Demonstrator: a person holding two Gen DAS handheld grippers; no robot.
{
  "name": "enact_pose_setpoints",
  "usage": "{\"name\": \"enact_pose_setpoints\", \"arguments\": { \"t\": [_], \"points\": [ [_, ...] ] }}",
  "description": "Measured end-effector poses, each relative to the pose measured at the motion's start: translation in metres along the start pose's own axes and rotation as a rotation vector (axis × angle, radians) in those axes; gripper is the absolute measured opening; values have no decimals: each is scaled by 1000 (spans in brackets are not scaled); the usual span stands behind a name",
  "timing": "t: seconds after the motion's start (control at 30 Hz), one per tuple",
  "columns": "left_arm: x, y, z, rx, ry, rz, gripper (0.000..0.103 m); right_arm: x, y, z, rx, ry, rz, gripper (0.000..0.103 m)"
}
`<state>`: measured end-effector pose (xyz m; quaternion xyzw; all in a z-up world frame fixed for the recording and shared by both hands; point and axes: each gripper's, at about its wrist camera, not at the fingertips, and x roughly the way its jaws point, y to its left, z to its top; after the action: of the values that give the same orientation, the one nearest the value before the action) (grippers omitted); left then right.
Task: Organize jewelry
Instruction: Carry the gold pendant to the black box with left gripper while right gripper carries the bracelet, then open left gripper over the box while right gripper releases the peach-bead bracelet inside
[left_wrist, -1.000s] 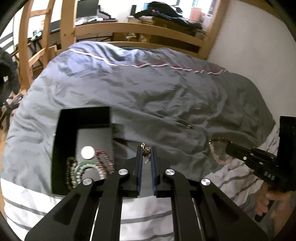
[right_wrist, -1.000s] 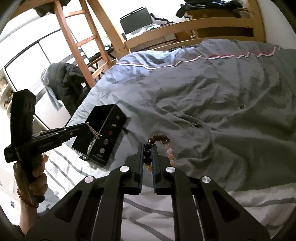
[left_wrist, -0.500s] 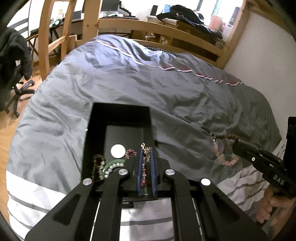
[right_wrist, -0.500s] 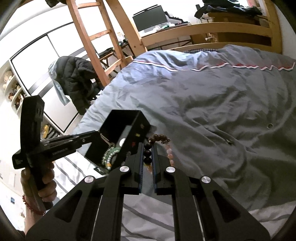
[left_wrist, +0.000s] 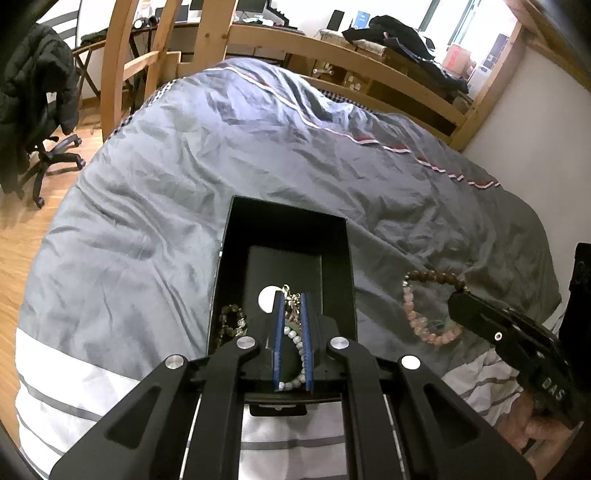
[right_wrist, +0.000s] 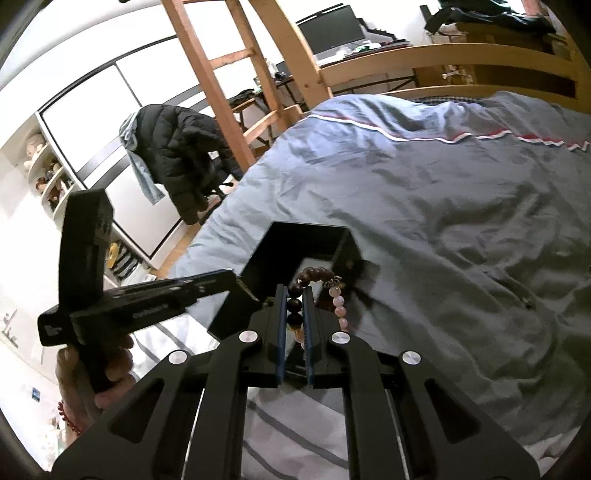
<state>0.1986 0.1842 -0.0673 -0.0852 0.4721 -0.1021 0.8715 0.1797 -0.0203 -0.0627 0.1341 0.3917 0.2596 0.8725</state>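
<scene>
Jewelry here comes as two pieces in the air and several already boxed. A thin gold chain (left_wrist: 290, 295) is pinched at the tips of the left gripper (left_wrist: 291, 299), whose jaws are closed on it, directly above the open black box (left_wrist: 236, 236) that sits on the bed just ahead of and below the tool. The chain looks very light, limp and slippery; I judge it will slide or snag on the pads rather than drop cleanly, so the pinch near its clasp end seems the right hold.

The right gripper (right_wrist: 294, 295) is clamped on a bead bracelet (right_wrist: 314, 275), dark wooden beads (right_wrist: 294, 304) between its pads and pink beads (right_wrist: 338, 301) dangling to the right of the fingers. It is heavier than the chain, flexible on its cord, with hard round beads that could roll in the grip; holding across one bead, as now, keeps it put.

Inside the box, beneath the left tool, lie a white bead strand (left_wrist: 295, 339), a dark bracelet (left_wrist: 231, 319) to the left and a white round disc (left_wrist: 266, 297). These may tangle with a falling chain.

Beyond lies the rumpled grey duvet (left_wrist: 184, 184), soft enough to tip the box if it is pushed. In the right view the two tools sit close together over the box, so they could collide.
</scene>
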Motion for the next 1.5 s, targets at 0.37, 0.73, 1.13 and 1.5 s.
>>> {"name": "enact_pose_setpoints", "arguments": {
  "t": [0.37, 0.73, 1.13, 1.5],
  "points": [
    [13, 21, -1, -93, 63, 9, 9, 31, 26, -6, -24, 42, 40, 9],
    [18, 22, -3, -92, 87, 19, 9, 51, 35, -19, -126, 109, -61, 9],
    [5, 23, 1, -92, 13, 57, 69, 49, 24, -27, -136, 111, -97, 46],
    [-5, 8, 4, -81, -64, 1, 91, 11, -2, -25, -168, 24, -220, 90]
  ]
}}
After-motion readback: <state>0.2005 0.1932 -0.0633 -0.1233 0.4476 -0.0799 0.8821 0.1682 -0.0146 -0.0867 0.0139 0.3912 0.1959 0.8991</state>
